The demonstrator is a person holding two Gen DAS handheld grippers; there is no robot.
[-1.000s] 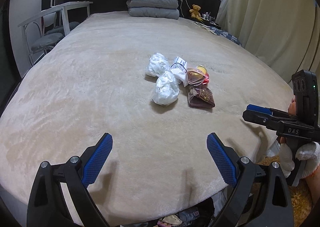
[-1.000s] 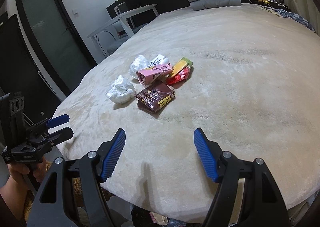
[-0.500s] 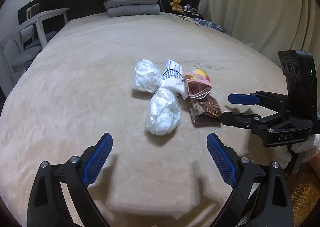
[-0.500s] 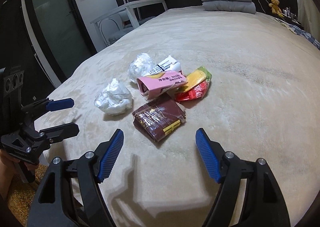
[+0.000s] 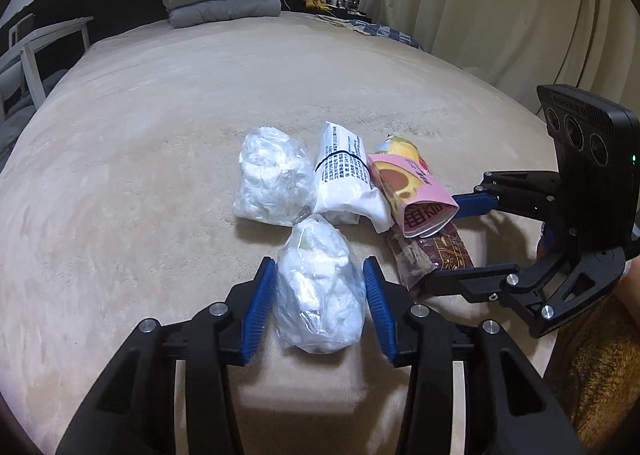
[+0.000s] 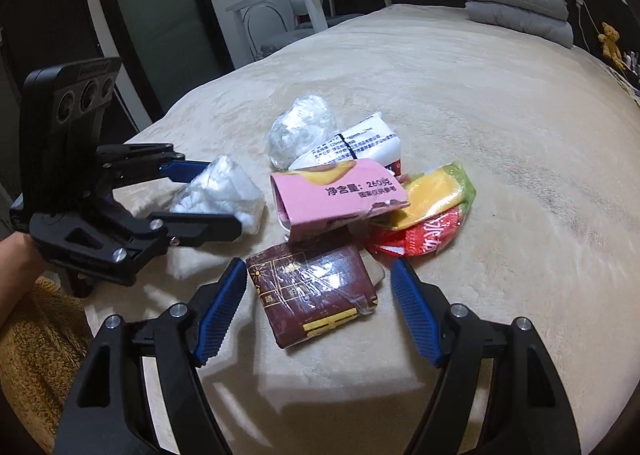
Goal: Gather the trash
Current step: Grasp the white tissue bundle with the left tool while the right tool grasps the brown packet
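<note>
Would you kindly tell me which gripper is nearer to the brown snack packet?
Right. The right gripper straddles the brown snack packet, its jaws closing around it; the left gripper is one item over, closing on the near clear bag of tissue.

I see five trash pieces clustered on the beige bed cover (image 5: pixel 160 135), near its foot edge. Closest to that edge from my left view is a white crumpled plastic wad (image 5: pixel 320 295), lying lengthwise; just behind it toward the pillows sit a second crumpled clear-white wad (image 5: pixel 274 179) and a white printed pouch (image 5: pixel 344 179), side by side and touching. Right of the pouch a pink carton sleeve (image 6: pixel 336 195), flattened and open-ended, overlaps a yellow-red-green snack wrapper (image 6: pixel 436 211), and a dark brown film-wrapped packet (image 6: pixel 316 295) lies flat in front of the sleeve, nearest the foot edge.
</note>
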